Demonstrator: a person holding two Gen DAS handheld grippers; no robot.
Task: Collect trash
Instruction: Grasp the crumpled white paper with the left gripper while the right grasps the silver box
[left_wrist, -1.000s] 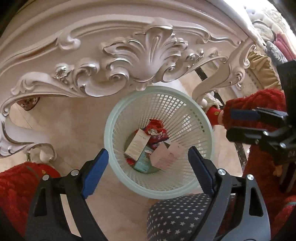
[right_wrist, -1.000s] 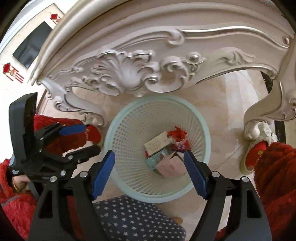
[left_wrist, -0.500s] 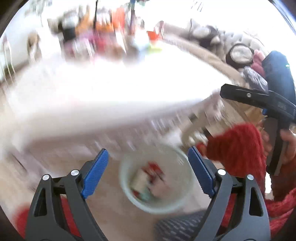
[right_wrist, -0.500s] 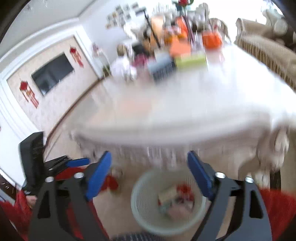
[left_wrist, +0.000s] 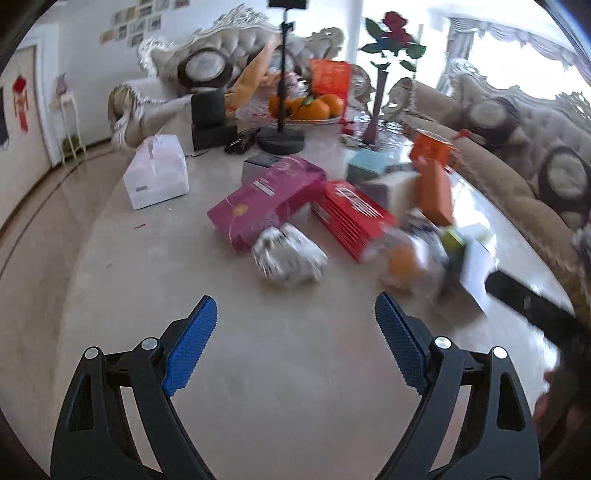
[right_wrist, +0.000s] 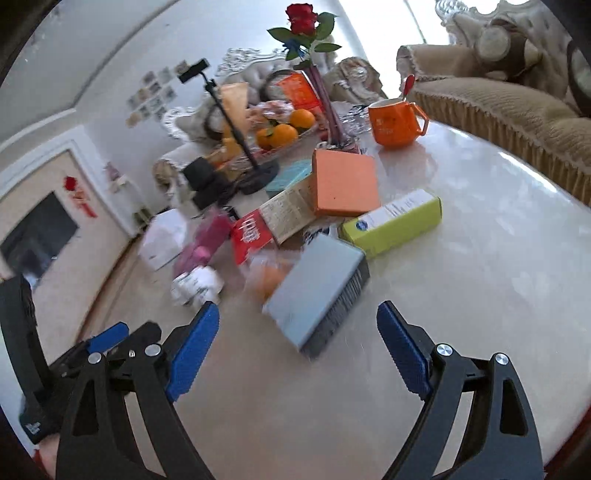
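Both tongs spread, nothing between pads. Left gripper (left_wrist: 295, 325) low in frame; crumpled wrapper (left_wrist: 290, 256) just above its gap. Right gripper (right_wrist: 298, 332), jaws just widened; grey box (right_wrist: 314, 291) above gap, centre frame, on table (right_wrist: 480, 295)

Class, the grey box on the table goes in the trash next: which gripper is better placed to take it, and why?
Probably the right gripper: the grey box lies just ahead of its open, empty jaws. The left gripper faces a crumpled wrapper instead.

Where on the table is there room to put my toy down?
The near part of the table, between the right gripper and the grey box, is bare. So is the stretch right of the green box. It is crowded around the orange box and red box.
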